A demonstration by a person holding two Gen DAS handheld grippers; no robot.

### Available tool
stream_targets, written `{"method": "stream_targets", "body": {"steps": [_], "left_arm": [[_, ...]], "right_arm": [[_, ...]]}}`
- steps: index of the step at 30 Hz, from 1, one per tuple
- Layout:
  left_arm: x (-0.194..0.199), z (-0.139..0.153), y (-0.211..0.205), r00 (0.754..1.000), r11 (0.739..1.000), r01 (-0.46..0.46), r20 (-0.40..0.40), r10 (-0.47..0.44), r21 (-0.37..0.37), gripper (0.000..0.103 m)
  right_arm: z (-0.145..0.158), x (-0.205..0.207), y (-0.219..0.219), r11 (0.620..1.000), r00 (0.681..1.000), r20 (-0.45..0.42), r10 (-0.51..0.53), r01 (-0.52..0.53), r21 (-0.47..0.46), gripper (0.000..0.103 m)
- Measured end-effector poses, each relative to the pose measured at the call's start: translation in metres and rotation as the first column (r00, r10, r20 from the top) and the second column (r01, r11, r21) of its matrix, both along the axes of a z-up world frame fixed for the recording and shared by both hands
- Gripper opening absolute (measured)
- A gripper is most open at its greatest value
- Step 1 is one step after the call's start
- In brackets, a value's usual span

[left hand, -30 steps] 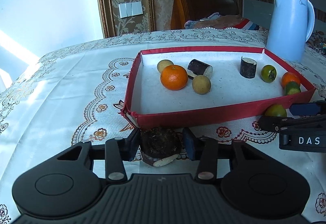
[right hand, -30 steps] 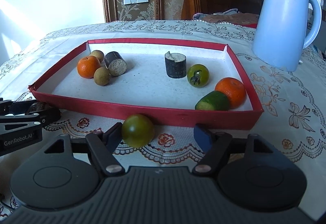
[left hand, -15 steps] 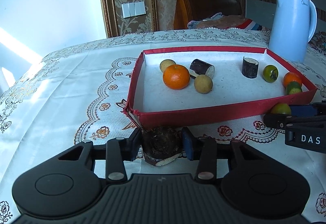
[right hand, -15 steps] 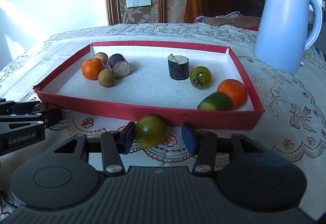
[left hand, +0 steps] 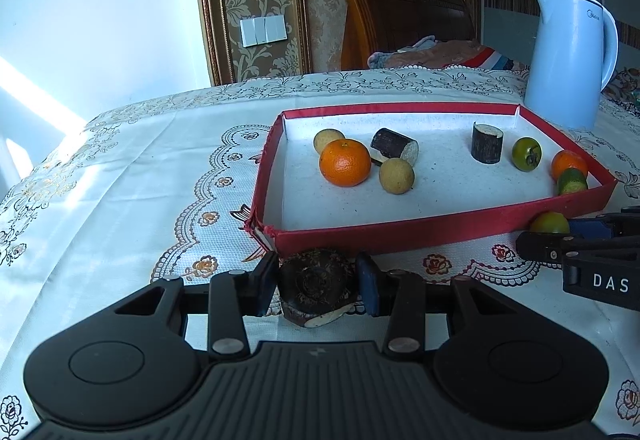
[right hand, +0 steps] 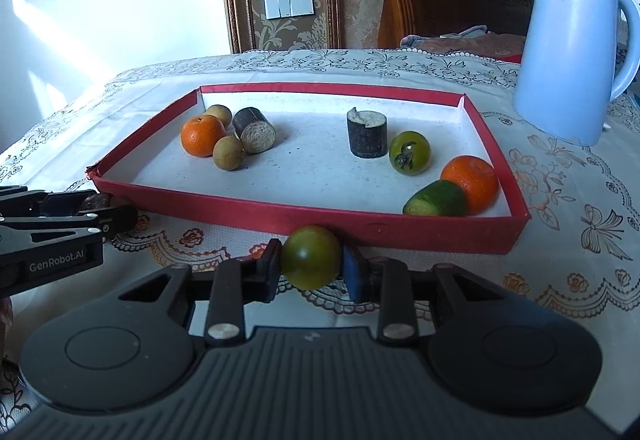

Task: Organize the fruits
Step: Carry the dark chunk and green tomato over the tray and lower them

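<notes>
My left gripper is shut on a dark brown round fruit on the tablecloth, just before the near left corner of the red tray. My right gripper is closing its jaws, and both pads press on a green tomato in front of the tray's near wall. Inside the tray lie an orange, two tan round fruits, two dark cane pieces, another green tomato, a second orange and a cucumber piece.
A pale blue kettle stands behind the tray's far right corner. The embroidered white tablecloth stretches bare to the left of the tray. A wooden headboard and a wall switch are behind the table.
The right jaws have closed from wide apart onto the green tomato. The left gripper keeps its grip on the dark fruit, unmoved.
</notes>
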State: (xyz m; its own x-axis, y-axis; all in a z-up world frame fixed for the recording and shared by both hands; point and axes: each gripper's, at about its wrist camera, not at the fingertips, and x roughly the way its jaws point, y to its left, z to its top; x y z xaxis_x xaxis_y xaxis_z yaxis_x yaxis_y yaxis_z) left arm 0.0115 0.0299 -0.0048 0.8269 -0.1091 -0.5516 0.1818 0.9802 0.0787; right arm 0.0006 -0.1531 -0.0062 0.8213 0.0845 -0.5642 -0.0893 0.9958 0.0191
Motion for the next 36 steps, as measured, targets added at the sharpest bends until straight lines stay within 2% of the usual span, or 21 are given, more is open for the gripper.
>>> {"method": "stream_targets", "body": {"steps": [9, 14, 19, 22, 28, 36], "left_arm": [[-0.012, 0.006, 0.000, 0.998, 0.999, 0.045, 0.055, -0.044, -0.022, 0.041], [-0.022, 0.012, -0.001, 0.992, 0.996, 0.072, 0.107, -0.067, -0.048, 0.041], [-0.020, 0.012, -0.004, 0.993, 0.996, 0.070, 0.098, -0.065, -0.052, 0.041], [-0.018, 0.016, -0.003, 0.994, 0.994, 0.072, 0.085, -0.066, -0.080, 0.041], [-0.011, 0.025, -0.006, 0.996, 0.993, 0.069, 0.062, -0.063, -0.096, 0.041], [0.007, 0.034, -0.020, 0.996, 0.995, 0.047, 0.080, -0.039, -0.093, 0.041]], "right_arm": [[0.002, -0.006, -0.003, 1.000, 1.000, 0.019, -0.002, 0.002, 0.015, 0.030], [0.007, -0.018, -0.003, 1.000, 0.997, 0.076, -0.009, 0.008, 0.007, 0.030], [0.009, -0.020, -0.002, 1.000, 0.995, 0.097, -0.009, 0.009, 0.000, 0.030], [0.012, -0.022, -0.002, 1.000, 0.993, 0.119, -0.019, 0.019, -0.001, 0.030], [0.028, -0.021, -0.005, 0.999, 0.984, 0.176, -0.039, 0.041, -0.009, 0.030], [0.036, -0.001, -0.011, 0.997, 0.983, 0.167, -0.070, 0.073, -0.010, 0.030]]}}
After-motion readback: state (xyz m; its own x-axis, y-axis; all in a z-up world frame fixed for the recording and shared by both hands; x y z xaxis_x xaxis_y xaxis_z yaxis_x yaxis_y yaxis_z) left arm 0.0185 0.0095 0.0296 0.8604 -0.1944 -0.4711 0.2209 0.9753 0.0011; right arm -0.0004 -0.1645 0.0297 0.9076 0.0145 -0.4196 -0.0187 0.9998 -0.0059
